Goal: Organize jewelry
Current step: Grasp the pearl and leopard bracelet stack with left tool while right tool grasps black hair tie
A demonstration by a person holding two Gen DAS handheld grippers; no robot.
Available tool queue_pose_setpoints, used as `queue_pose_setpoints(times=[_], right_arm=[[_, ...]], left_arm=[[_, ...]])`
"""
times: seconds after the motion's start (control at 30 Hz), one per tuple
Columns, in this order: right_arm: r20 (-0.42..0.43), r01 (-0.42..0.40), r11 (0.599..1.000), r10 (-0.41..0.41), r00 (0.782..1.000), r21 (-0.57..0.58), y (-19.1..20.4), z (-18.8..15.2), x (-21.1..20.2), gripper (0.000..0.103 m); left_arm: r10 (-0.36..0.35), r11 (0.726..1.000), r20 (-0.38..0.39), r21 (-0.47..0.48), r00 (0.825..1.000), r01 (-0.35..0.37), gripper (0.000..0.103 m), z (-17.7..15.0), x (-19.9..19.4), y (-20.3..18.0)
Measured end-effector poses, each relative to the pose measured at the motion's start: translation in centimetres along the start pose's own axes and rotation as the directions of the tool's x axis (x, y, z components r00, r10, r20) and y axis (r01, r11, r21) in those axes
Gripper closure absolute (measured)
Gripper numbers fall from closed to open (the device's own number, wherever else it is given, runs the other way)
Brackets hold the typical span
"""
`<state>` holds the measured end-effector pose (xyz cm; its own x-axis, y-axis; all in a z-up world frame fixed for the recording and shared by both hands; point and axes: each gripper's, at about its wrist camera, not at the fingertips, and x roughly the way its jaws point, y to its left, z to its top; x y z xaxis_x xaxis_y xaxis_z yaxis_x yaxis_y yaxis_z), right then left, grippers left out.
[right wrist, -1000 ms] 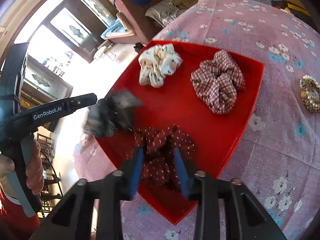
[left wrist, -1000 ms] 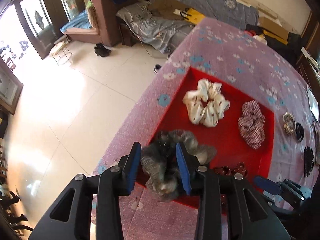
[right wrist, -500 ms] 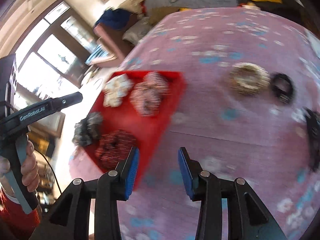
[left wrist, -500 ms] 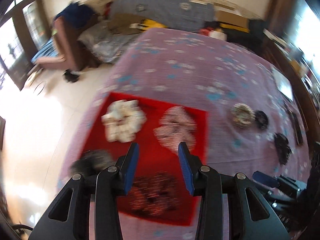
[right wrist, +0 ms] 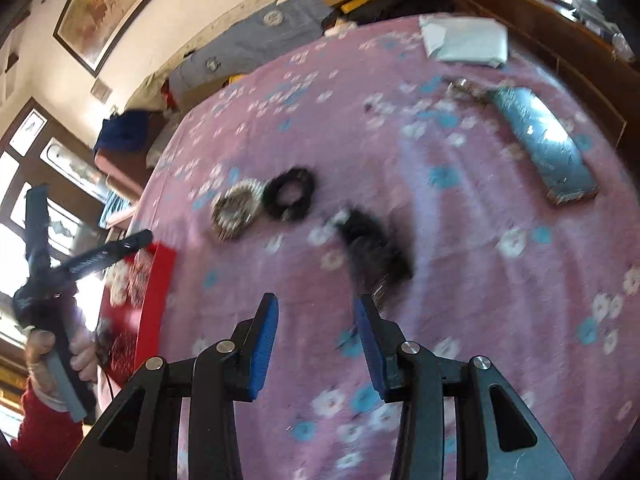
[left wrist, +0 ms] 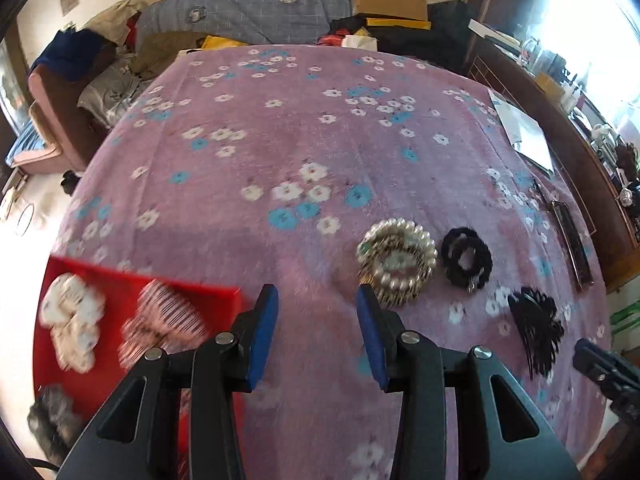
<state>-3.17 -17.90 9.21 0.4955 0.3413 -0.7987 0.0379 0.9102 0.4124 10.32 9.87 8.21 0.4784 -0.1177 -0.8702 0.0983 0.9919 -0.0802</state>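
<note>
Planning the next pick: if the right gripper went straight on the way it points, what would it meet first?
Probably the black hair claw, lying just ahead and slightly right of the open right gripper; blur leaves depth unclear.

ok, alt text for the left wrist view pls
The open, empty left gripper hovers over a pink floral tablecloth, near a pearl hair tie, a black hair tie and a black claw clip. A red tray of scrunchies sits lower left.
</note>
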Motion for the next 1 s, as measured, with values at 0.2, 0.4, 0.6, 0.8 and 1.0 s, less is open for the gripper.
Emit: queue_pose_setpoints(times=[0.2,0.4,0.6,0.8,1.0], right_arm=[[-0.006,0.026,0.999,-0.026,1.0,-0.038,-0.5,1.7,1.0,0.059],[-0.007,-0.02,0.998,0.019,1.0,-0.063,-0.2,2.4,1.8,0.059],[-0.022,-0.04,0.991,0.037,0.999,-0.129,2.3,5.5,4.3,0.059],[-0.077,0.003,0.996,-0.009,0.997,-0.088,3.1,7.4,8.9,0.059],[-0.079,0.088,0.986,-0.1,0.992,-0.143,4.8,7.5,11.7,0.06]], left_arm=[[-0.004,0.999,-0.031,0.04,1.0,0.005,0.064,1.2,3.6,-1.8],[-0.038,0.999,-0.067,0.029,0.997,0.04,0.064,1.7,6.4,-2.2],[-0.047,0.999,-0.086,0.023,0.995,0.049,0.064,2.0,7.8,-2.3],[-0.062,0.997,-0.081,0.029,0.995,0.065,0.065,1.7,8.1,-2.5],[-0.093,0.996,-0.091,0.003,0.991,0.094,0.093,1.8,7.9,-2.6]])
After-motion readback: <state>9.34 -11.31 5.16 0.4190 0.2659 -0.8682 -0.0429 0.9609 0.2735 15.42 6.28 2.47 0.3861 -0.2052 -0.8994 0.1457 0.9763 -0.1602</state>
